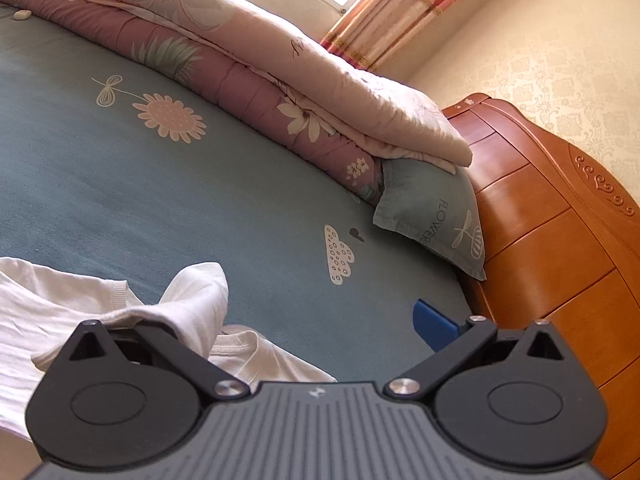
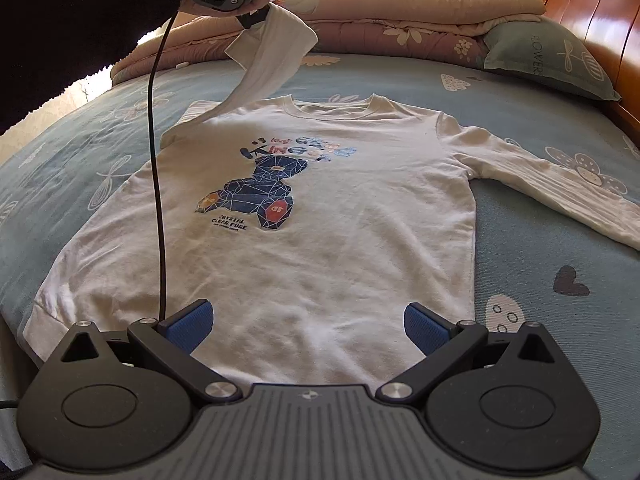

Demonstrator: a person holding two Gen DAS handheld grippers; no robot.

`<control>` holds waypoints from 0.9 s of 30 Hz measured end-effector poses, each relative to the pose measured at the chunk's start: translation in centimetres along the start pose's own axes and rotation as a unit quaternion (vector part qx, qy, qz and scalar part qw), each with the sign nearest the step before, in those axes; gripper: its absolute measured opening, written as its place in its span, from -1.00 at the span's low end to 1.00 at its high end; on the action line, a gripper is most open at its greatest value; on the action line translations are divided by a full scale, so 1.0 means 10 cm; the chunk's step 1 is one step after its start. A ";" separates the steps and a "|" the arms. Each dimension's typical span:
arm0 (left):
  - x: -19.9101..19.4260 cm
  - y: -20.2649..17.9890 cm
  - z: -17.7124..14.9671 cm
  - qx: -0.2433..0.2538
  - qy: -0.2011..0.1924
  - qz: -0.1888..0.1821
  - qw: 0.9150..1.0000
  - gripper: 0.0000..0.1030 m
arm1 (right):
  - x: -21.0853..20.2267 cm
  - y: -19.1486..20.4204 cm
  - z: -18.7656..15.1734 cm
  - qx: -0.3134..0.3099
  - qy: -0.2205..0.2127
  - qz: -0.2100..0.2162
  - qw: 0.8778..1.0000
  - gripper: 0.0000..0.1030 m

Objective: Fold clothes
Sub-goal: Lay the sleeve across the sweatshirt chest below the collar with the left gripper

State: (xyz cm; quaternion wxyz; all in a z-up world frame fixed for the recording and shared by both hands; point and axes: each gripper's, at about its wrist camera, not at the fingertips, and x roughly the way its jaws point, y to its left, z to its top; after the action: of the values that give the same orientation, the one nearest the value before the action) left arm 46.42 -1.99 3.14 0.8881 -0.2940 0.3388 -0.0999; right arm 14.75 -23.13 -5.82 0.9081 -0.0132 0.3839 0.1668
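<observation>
white long-sleeve shirt (image 2: 320, 216) flat on bed (image 2: 520, 248), hem toward right gripper (image 2: 308, 330), fingers spread, nothing held. left gripper (image 2: 256, 16) lifts far sleeve (image 2: 272, 64); grip state unclear. other sleeve (image 2: 560, 184) extends toward headboard-side edge.

Home bedroom: bed (image 2: 520, 264), quilts (image 1: 224, 60), curtains (image 1: 400, 8).

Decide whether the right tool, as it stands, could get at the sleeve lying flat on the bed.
Probably yes: the right tool is open over the shirt's hem, and the flat sleeve lies uncovered, nothing between them.
</observation>
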 end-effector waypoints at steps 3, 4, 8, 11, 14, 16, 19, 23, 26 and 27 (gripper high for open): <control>0.10 -0.08 -0.08 0.016 0.014 0.001 1.000 0.99 | -0.01 -0.02 0.00 0.002 -0.002 0.000 1.000 1.00; 0.13 -0.10 -0.10 0.022 0.019 0.001 1.000 0.99 | -0.01 -0.02 0.00 0.002 -0.002 0.001 1.000 1.00; 0.25 -0.17 -0.20 0.038 0.034 0.008 0.999 0.99 | -0.02 -0.02 0.00 0.002 -0.003 0.002 1.000 1.00; 0.34 -0.22 -0.26 0.049 0.040 0.010 0.998 0.99 | -0.03 -0.03 0.00 0.002 -0.003 0.004 1.000 1.00; 0.43 -0.24 -0.34 0.059 0.055 0.015 0.997 0.99 | -0.04 -0.03 0.00 0.001 -0.003 0.005 1.000 1.00; 0.50 -0.24 -0.39 0.065 0.068 0.018 0.995 0.99 | -0.04 -0.04 0.00 0.002 -0.004 0.005 1.000 1.00; 0.60 -0.24 -0.51 0.081 0.091 0.024 0.992 0.99 | -0.05 -0.04 0.00 0.003 -0.005 0.004 1.000 1.00; 0.68 -0.29 -0.68 0.117 0.115 0.031 0.986 0.99 | -0.06 -0.04 0.00 0.004 -0.006 0.004 1.000 1.00; 0.69 -0.36 -0.81 0.150 0.124 0.034 0.980 0.99 | -0.06 -0.04 0.00 0.003 -0.005 0.005 1.000 1.00; 0.69 -0.39 -0.85 0.161 0.126 0.035 0.978 0.99 | -0.06 -0.04 0.00 0.003 -0.005 0.005 1.000 1.00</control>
State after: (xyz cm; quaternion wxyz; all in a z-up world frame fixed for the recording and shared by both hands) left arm 46.10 -11.60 -3.39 0.8768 -0.1201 0.4378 -0.1586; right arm 14.45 -23.72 -5.44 0.9092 -0.0075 0.3797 0.1705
